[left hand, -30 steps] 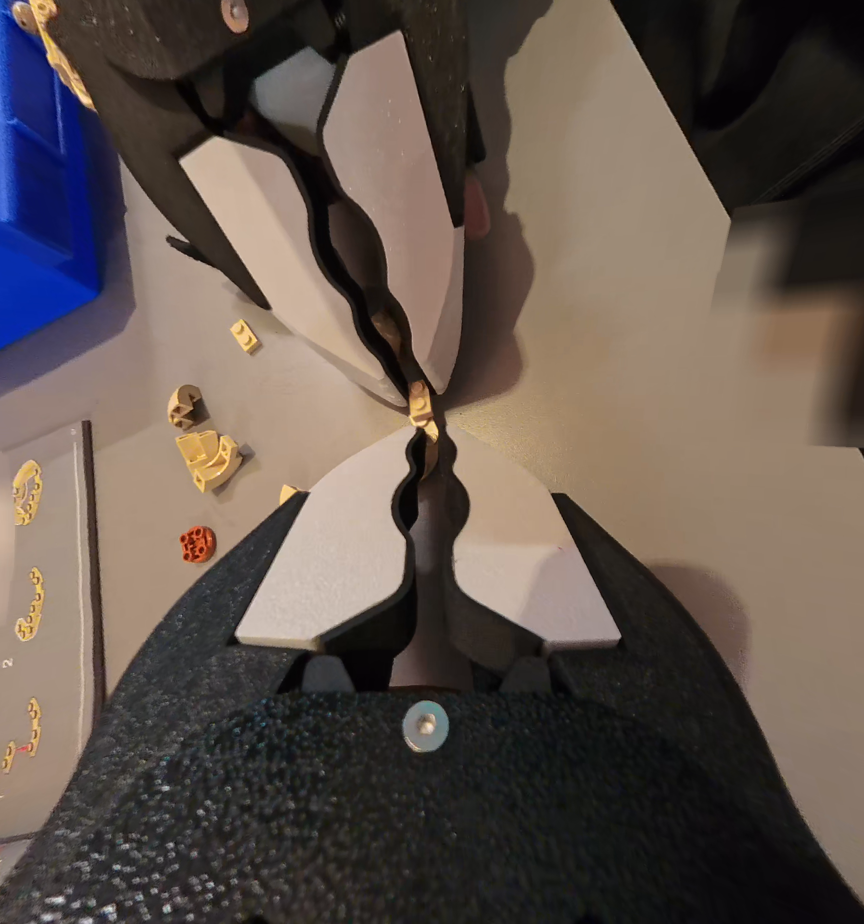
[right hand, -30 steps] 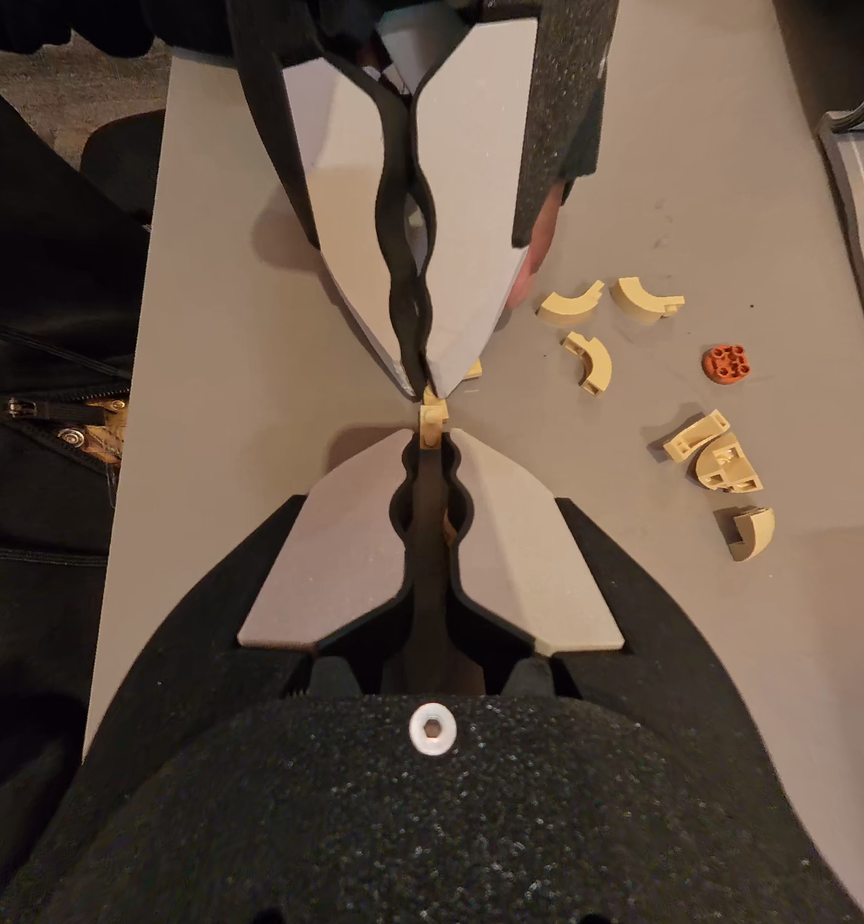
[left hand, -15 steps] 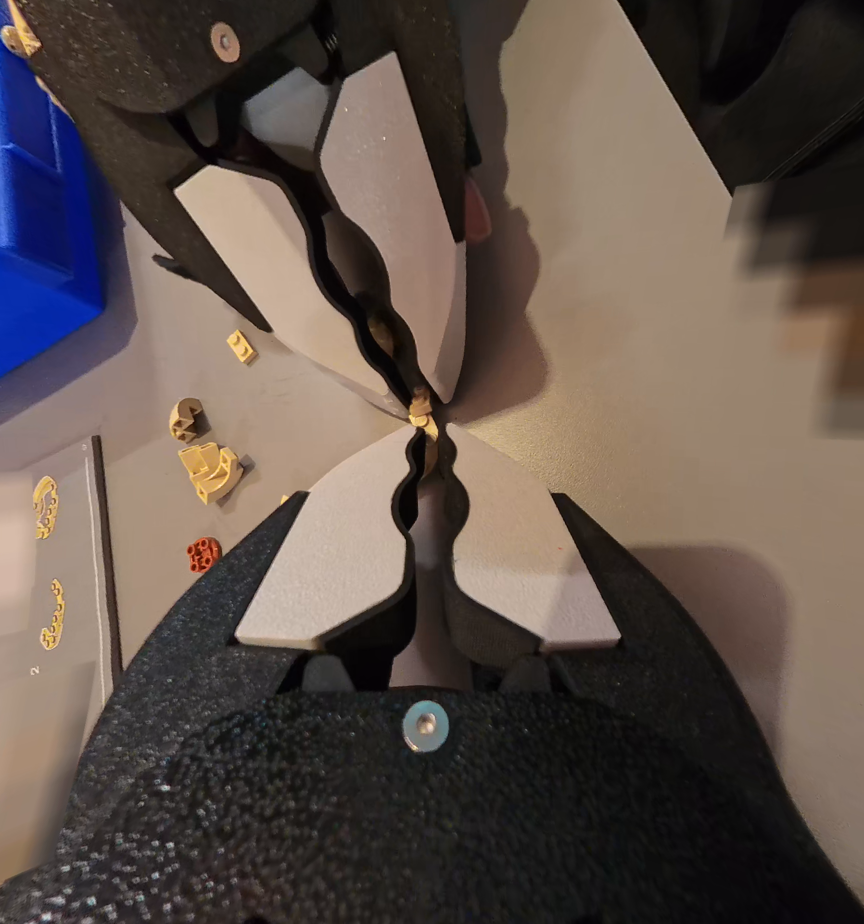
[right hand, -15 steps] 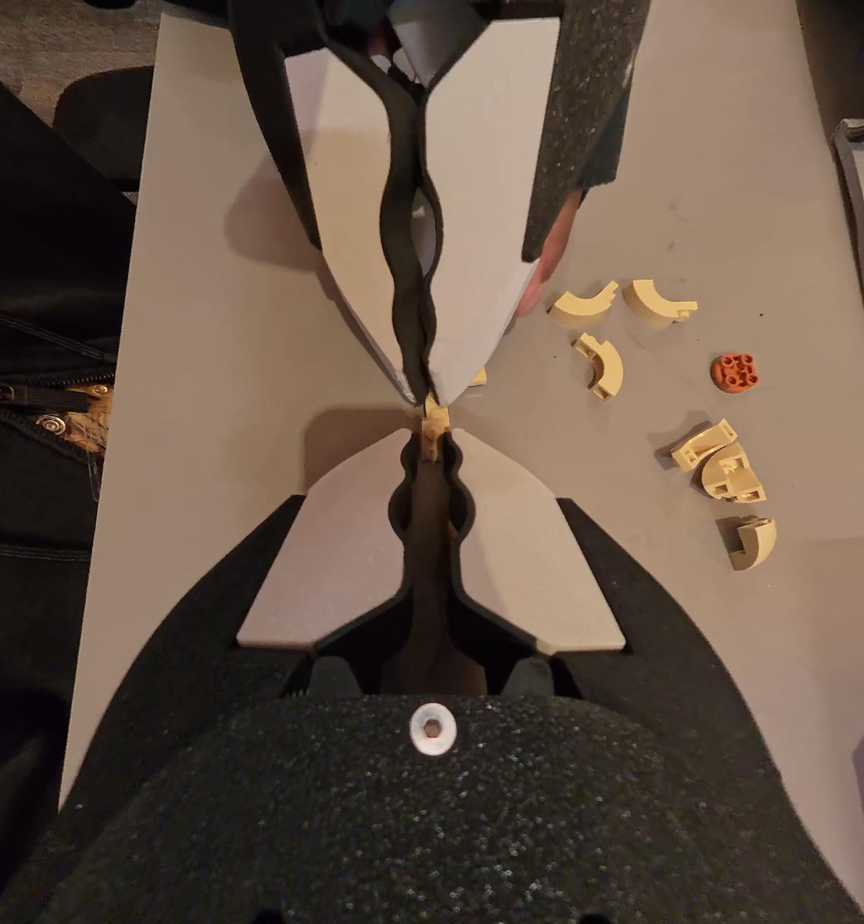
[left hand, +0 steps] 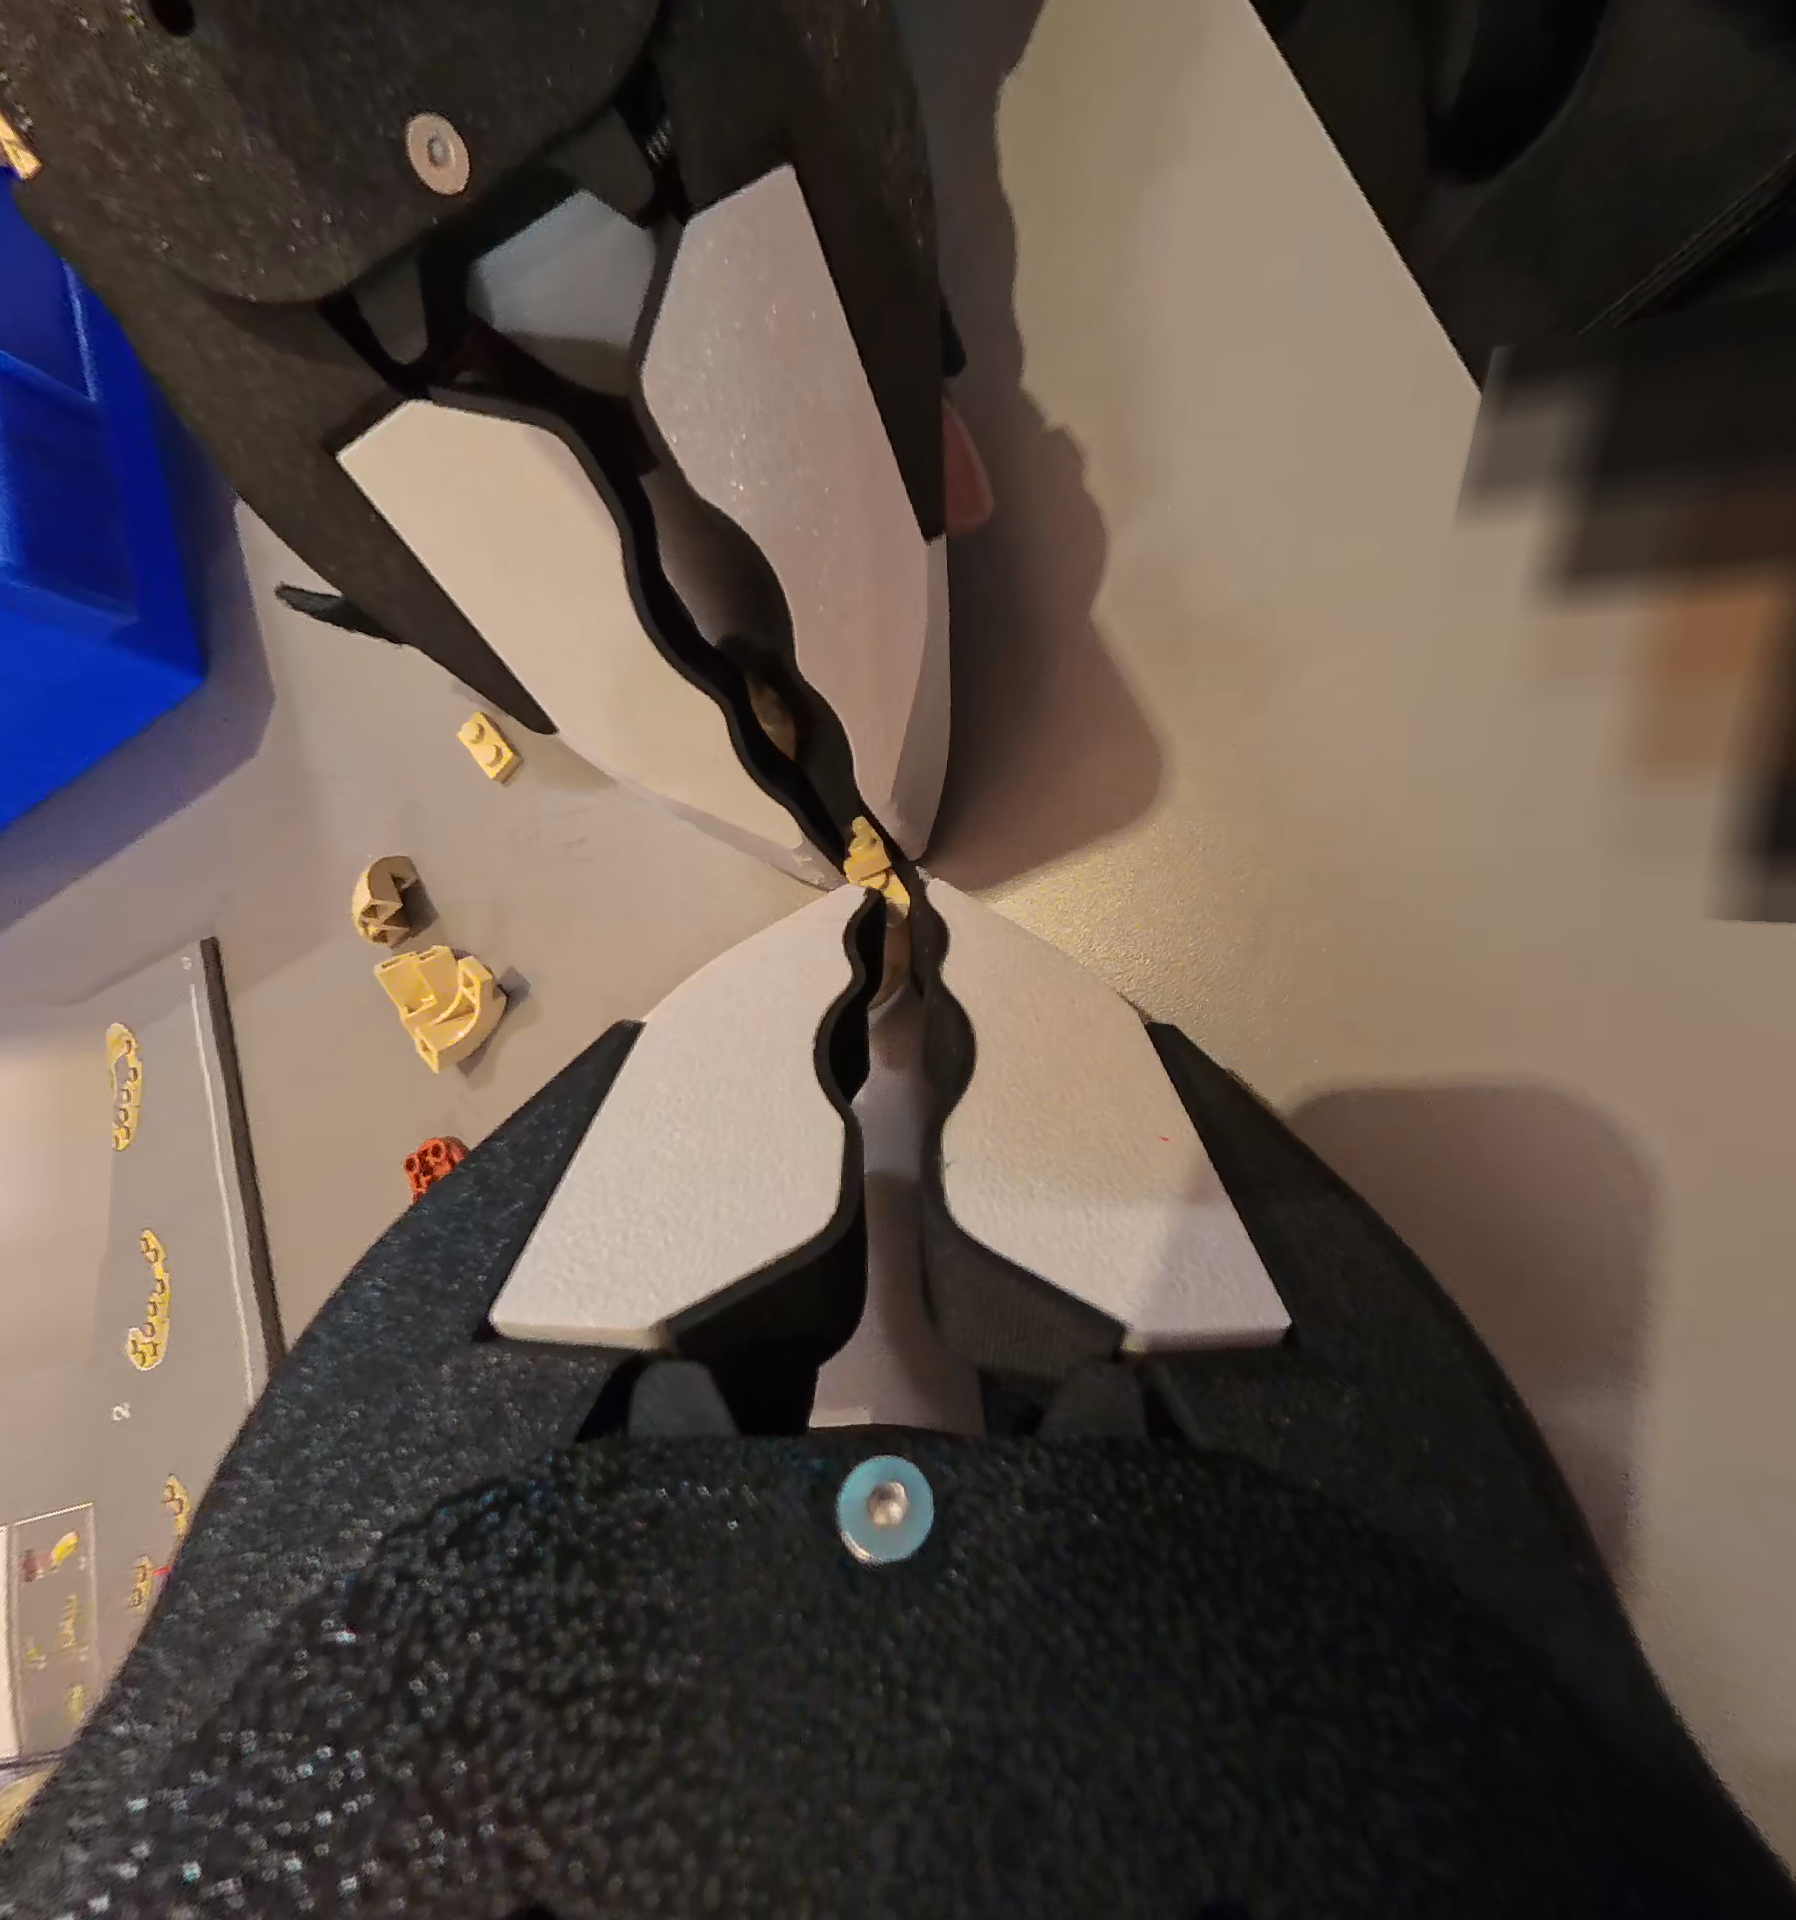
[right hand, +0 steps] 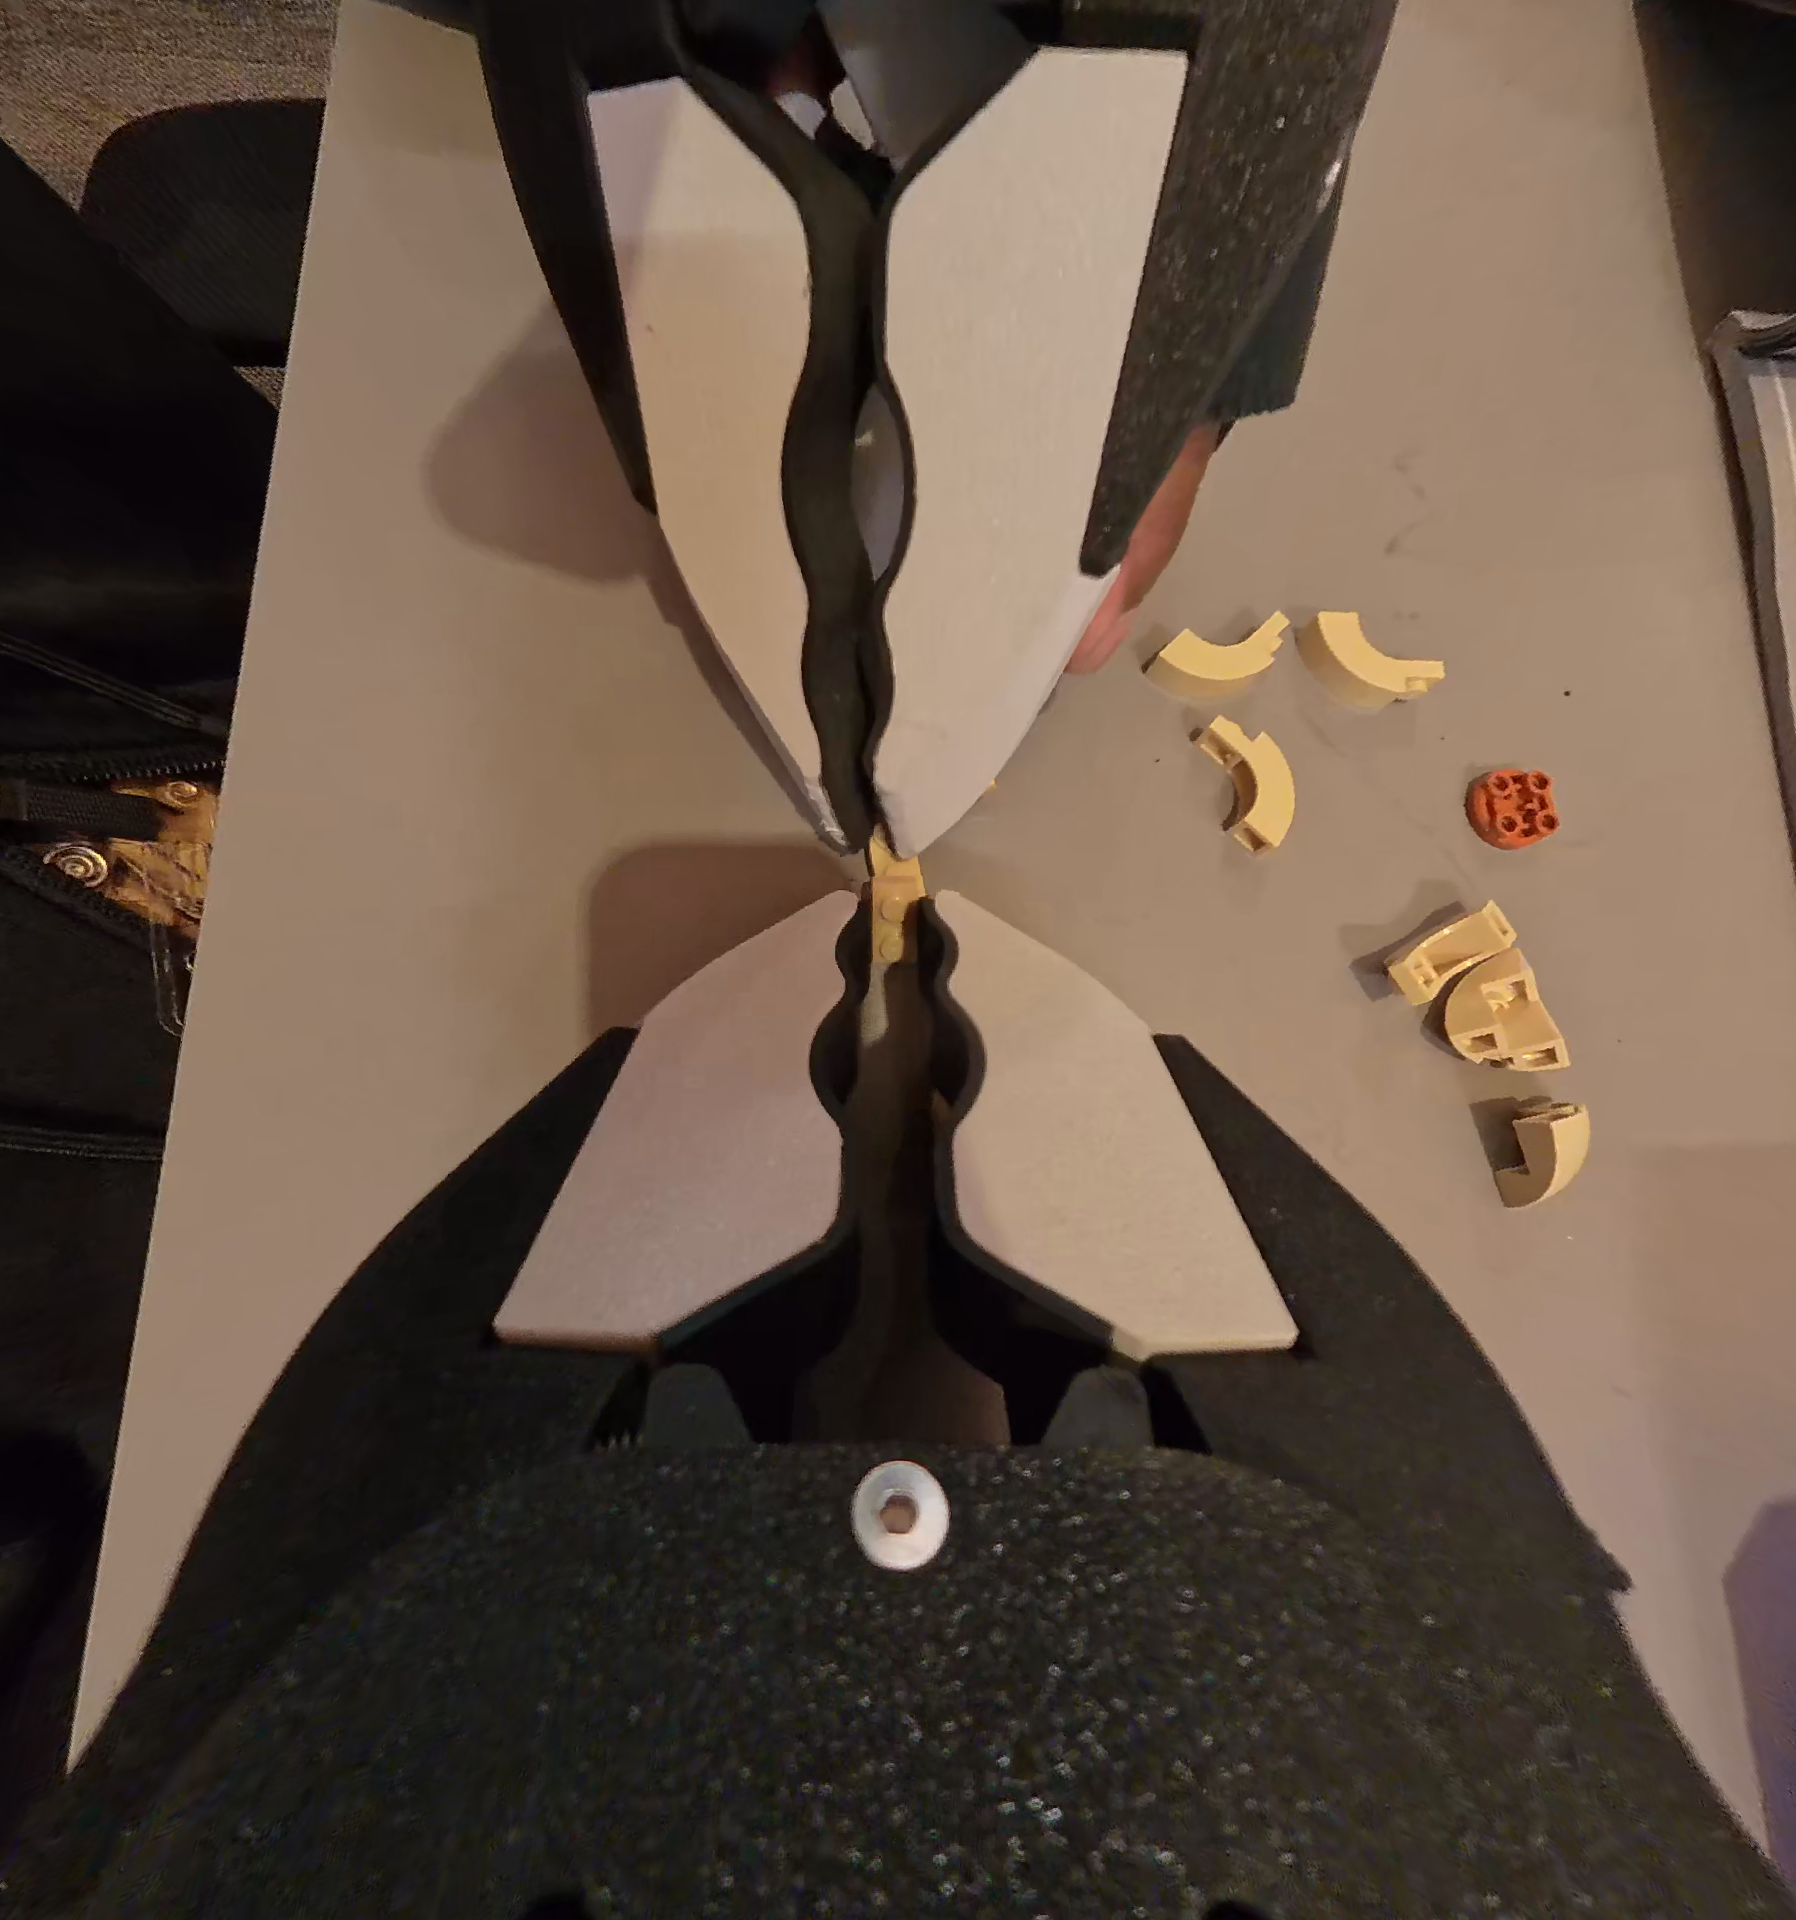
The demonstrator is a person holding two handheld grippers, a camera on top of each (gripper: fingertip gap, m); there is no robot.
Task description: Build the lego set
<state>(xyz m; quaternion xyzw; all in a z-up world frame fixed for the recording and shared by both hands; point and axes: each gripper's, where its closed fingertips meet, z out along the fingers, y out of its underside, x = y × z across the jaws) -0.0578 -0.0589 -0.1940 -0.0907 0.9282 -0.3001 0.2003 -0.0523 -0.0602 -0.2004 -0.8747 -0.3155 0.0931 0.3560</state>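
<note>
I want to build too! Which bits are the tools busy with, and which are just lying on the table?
Busy with:
- left tool, shut on a small tan piece
- right tool, shut on a tan studded plate

Lying about:
- tan arch bricks
- red-brown round brick
- tan two-stud plate
- blue bin
- instruction sheet

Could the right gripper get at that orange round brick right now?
Probably not at once. The right gripper is shut on a tan plate, tip to tip with the left gripper. The orange brick lies bare on the table, nothing over it.
</note>
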